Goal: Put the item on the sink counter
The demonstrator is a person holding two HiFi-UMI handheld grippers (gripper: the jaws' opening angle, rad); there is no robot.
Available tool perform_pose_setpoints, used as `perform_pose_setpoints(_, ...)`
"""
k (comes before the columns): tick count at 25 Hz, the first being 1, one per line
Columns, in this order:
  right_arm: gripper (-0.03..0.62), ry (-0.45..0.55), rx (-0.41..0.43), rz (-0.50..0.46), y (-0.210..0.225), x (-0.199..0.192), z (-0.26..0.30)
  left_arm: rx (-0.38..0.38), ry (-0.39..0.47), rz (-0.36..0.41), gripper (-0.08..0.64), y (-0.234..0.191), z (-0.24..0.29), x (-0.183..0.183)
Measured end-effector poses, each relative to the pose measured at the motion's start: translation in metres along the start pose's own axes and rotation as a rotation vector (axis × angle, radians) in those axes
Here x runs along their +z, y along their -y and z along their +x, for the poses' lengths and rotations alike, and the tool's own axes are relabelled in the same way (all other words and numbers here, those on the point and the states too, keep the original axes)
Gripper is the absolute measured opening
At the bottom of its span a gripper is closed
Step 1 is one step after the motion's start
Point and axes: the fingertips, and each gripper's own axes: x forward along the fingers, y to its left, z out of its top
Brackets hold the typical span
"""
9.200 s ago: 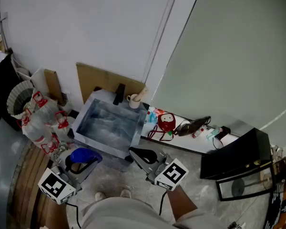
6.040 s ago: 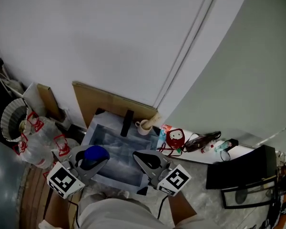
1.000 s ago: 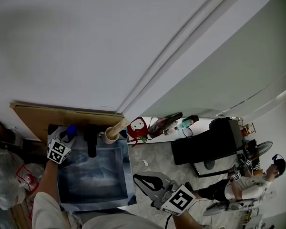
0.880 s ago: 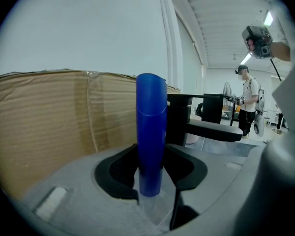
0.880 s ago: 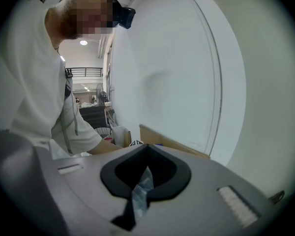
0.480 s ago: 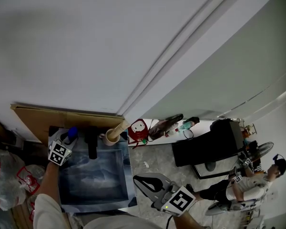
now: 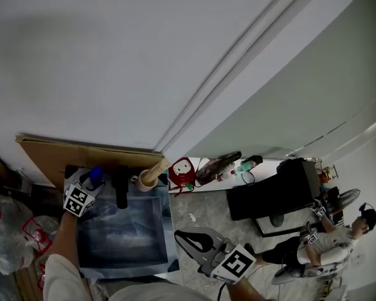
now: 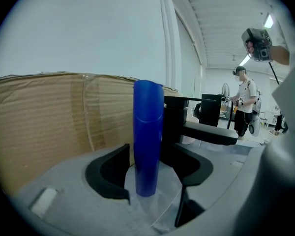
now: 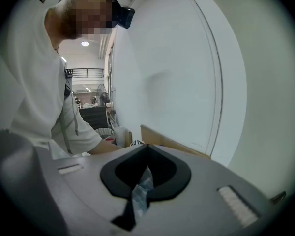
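A tall blue bottle (image 8: 147,136) stands upright on the sink counter's back left corner (image 7: 95,175), in front of a cardboard sheet (image 8: 44,117). My left gripper (image 8: 152,154) is around it (image 7: 89,180). Its jaws are opening, with the bottle between them, and a gap shows on the right side of the bottle. My right gripper (image 7: 177,235) hangs low in front of the sink, shut, with its tips meeting (image 9: 146,146) and nothing held. A strip of clear tape hangs inside its jaws.
The steel sink (image 7: 165,231) has a black faucet (image 7: 120,187) just right of the bottle and a cup with a wooden stick (image 7: 145,179) at its back right corner. A red item (image 7: 183,168) and clutter lie on a white shelf. A person (image 7: 319,243) stands far right.
Since the oldest frames my left gripper has carried the blue bottle from low in front to the sink's back left corner. Over the last second both grippers have hardly shifted.
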Motion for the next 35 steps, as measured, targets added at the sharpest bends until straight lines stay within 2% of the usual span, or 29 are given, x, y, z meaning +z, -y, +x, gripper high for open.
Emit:
perform_pose_setpoints(7, 0.005, 0.014, 0.007, -0.003, -0.003, 0.001, -0.003, 0.016, 0.000, -0.036, 0.423, -0.001, -0.004, 0.001)
perform_pose_setpoints(11, 0.005, 0.017, 0.007, -0.008, -0.005, 0.002, -0.005, 0.024, 0.002, -0.041, 0.455, -0.002, -0.007, 0.003)
perform_pose_setpoints(17, 0.005, 0.029, 0.011, -0.012, -0.013, 0.005, -0.007, 0.023, 0.006, -0.047, 0.465, 0.000, -0.016, 0.007)
perform_pose_setpoints(25, 0.005, 0.046, 0.014, -0.019, -0.016, 0.005, -0.013, 0.026, 0.015, -0.017, 0.442, 0.008, -0.034, 0.025)
perform_pose_setpoints(33, 0.005, 0.082, 0.022, -0.040, -0.022, 0.009, -0.022, 0.041, 0.035, 0.034, 0.298, 0.024, -0.064, 0.050)
perform_pose_setpoints(35, 0.005, 0.090, 0.026, -0.051, -0.023, 0.008, -0.025, 0.045, 0.035, 0.045, 0.243, 0.027, -0.071, 0.055)
